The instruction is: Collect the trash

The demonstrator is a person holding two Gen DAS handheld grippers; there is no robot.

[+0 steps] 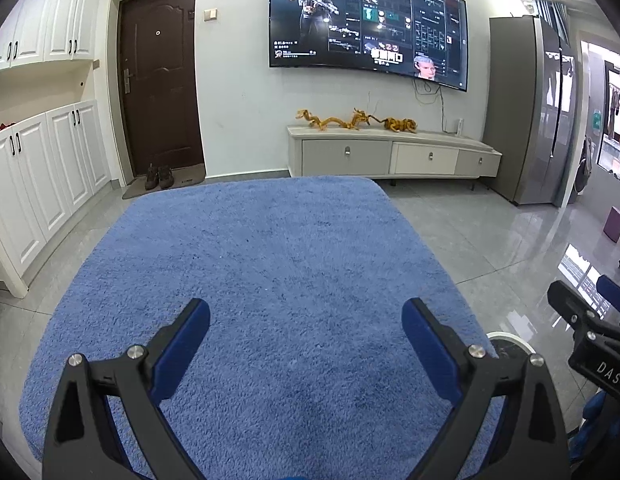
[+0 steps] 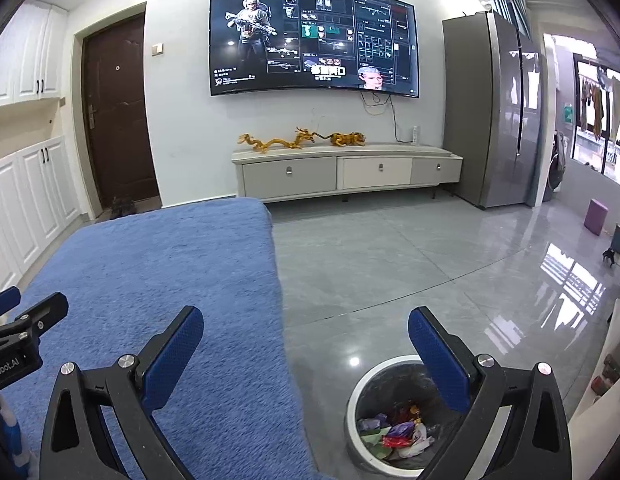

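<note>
A round trash bin with a white rim (image 2: 363, 384) stands on the floor to the right of the blue fleece-covered table (image 2: 150, 280). Several colourful wrappers (image 2: 393, 432) lie inside it. My right gripper (image 2: 306, 340) is open and empty, held above the table's right edge and the bin. My left gripper (image 1: 306, 332) is open and empty above the blue table top (image 1: 250, 260). The bin's rim (image 1: 509, 338) just shows behind the left gripper's right finger. The right gripper (image 1: 589, 328) shows at the right edge of the left wrist view. No trash shows on the table.
A TV (image 2: 313, 36) hangs on the far wall over a low cabinet (image 2: 345, 172) with dragon figures. A grey fridge (image 2: 489, 108) stands at the right, white cupboards (image 1: 42, 168) and a brown door (image 1: 158, 80) at the left. A pink stool (image 2: 595, 216) sits on the glossy grey floor.
</note>
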